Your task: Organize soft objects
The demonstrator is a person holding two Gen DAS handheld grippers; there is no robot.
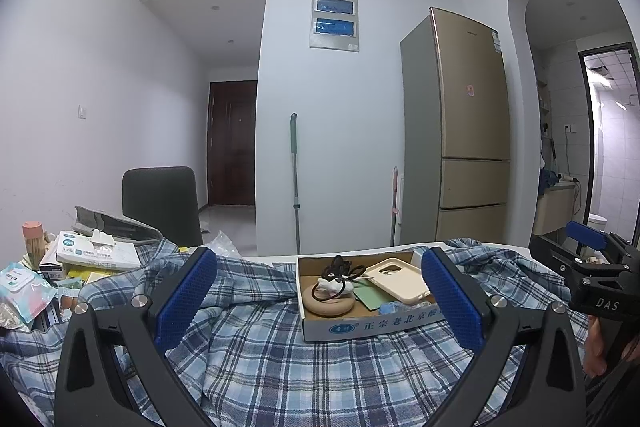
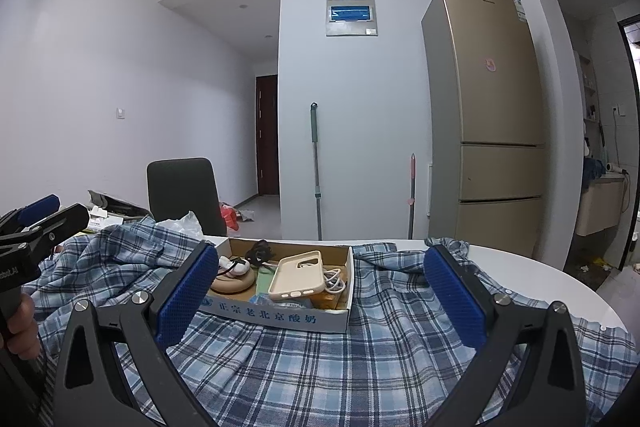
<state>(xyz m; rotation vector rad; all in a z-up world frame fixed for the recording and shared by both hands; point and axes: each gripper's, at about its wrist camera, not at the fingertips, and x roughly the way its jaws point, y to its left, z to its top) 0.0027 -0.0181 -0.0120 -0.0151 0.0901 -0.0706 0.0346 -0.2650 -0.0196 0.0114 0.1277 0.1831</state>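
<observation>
Left gripper (image 1: 320, 301): my jaws are spread wide with nothing between the blue pads; it hangs just above the cloth.
Right gripper (image 2: 322, 293): likewise spread wide, nothing gripped, hanging low over the cloth.
Plaid shirt (image 1: 256, 355): blue-and-white check fabric, rumpled, lying under both pairs of jaws and running out past them on each side; whether it is a shirt or a plain cloth I cannot tell for sure from these folds.
Cardboard box (image 1: 372, 327): shallow, open-topped, resting on the plaid, straight ahead between my left jaws and ahead-left between my right jaws, its near wall printed with blue characters.
Phone case (image 2: 296, 275): cream, lying tilted in the box, toward my right pad in the left view.
Wooden ring (image 1: 328, 301): tan, flat in the box's near-left corner, with a white bundle and a black cord (image 1: 340, 273) on top.
White cable (image 2: 334, 281): coiled in the box, beside the case.
Tissue box (image 1: 98, 255): beyond my left pad, among packets.
Table (image 2: 540, 279): white, rounded edge bare past my right pad.
Chair (image 2: 182, 191): dark backrest behind the table.
Refrigerator (image 2: 492, 115): gold, far ahead-right.
Mop handle (image 2: 316, 167): leaning on the far wall.
</observation>
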